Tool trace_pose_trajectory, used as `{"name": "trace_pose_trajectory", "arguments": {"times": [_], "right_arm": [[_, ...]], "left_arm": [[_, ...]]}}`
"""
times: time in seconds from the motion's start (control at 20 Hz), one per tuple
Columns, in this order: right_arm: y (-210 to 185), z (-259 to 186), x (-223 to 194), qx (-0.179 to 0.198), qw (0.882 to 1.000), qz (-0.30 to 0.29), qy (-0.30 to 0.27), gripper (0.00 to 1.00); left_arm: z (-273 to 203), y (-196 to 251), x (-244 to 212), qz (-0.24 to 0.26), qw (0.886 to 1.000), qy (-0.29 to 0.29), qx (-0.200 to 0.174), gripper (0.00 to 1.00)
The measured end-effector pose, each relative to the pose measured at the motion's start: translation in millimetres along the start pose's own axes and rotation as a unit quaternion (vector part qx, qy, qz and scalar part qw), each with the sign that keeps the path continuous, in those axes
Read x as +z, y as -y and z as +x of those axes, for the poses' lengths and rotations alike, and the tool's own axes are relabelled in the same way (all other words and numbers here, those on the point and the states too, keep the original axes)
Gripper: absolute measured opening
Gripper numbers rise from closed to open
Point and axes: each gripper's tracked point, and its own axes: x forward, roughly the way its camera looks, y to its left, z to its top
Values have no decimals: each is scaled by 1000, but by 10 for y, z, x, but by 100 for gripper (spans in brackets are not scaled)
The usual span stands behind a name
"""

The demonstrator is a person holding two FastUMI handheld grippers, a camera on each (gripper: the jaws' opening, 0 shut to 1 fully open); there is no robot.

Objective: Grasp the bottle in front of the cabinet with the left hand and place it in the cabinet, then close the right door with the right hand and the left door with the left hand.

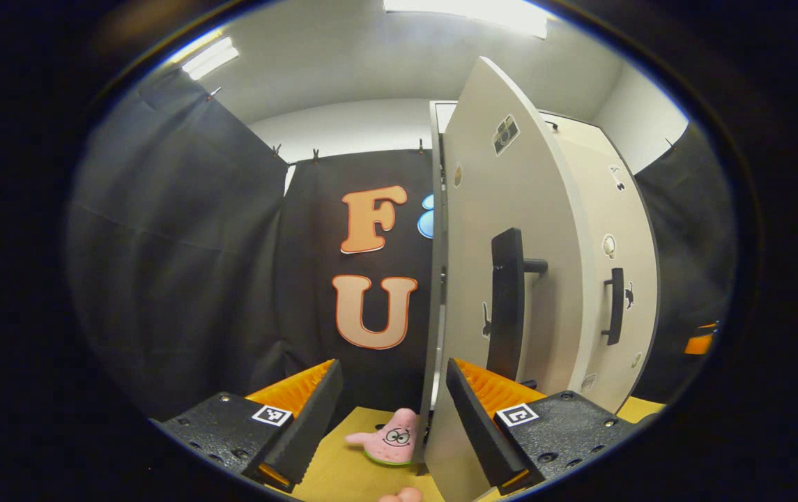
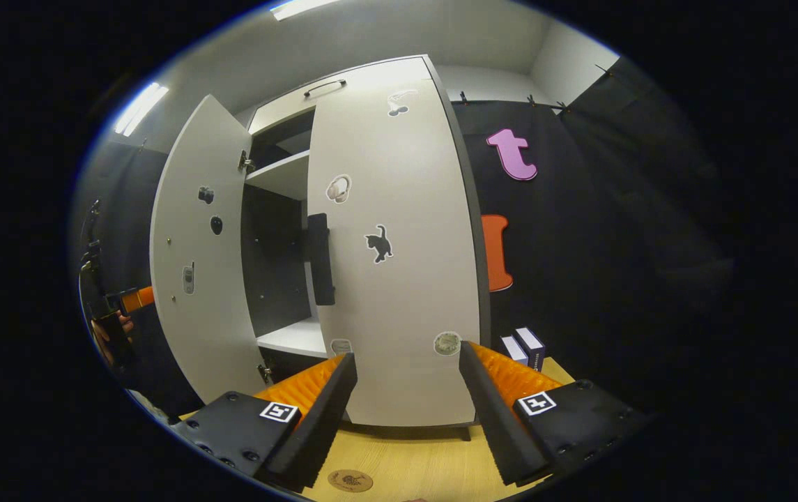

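The cabinet (image 2: 399, 230) is pale, with stickers and black handles. Its right door (image 2: 399, 279) is shut; its left door (image 1: 503, 279) stands ajar, edge-on between the left gripper (image 1: 393, 418) fingers, which are spread and hold nothing. The right gripper (image 2: 405, 411) also gapes empty. The bottle is perhaps inside, though the dark interior hides it. A pink star toy (image 1: 392, 438) lies on the wooden table (image 2: 412, 467); two small boxes (image 2: 525, 348) stand beside the cabinet.

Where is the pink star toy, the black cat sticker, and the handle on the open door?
pink star toy (image 1: 393, 437): left gripper view, on its face.
black cat sticker (image 2: 379, 244): right gripper view, on its body.
open door's handle (image 1: 507, 307): left gripper view, mid-bar.
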Motion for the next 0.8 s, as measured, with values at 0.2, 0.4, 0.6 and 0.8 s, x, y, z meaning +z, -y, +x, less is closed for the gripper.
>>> {"name": "trace_pose_trajectory", "arguments": {"times": [0.2,0.4,0.6,0.8], "right_arm": [[136,-99,28,-15,1000,3,2,98],[258,-176,96,-34,999,0,11,98],[353,-250,137,-49,999,-7,19,98],[412,-291,145,-54,998,0,20,98]], "left_arm": [[64,413,-34,-14,999,6,-36,92],[205,781,-99,-35,997,1,-70,93],[302,999,-116,-11,997,3,-78,91],[319,1265,-236,-25,995,-13,-96,94]]}}
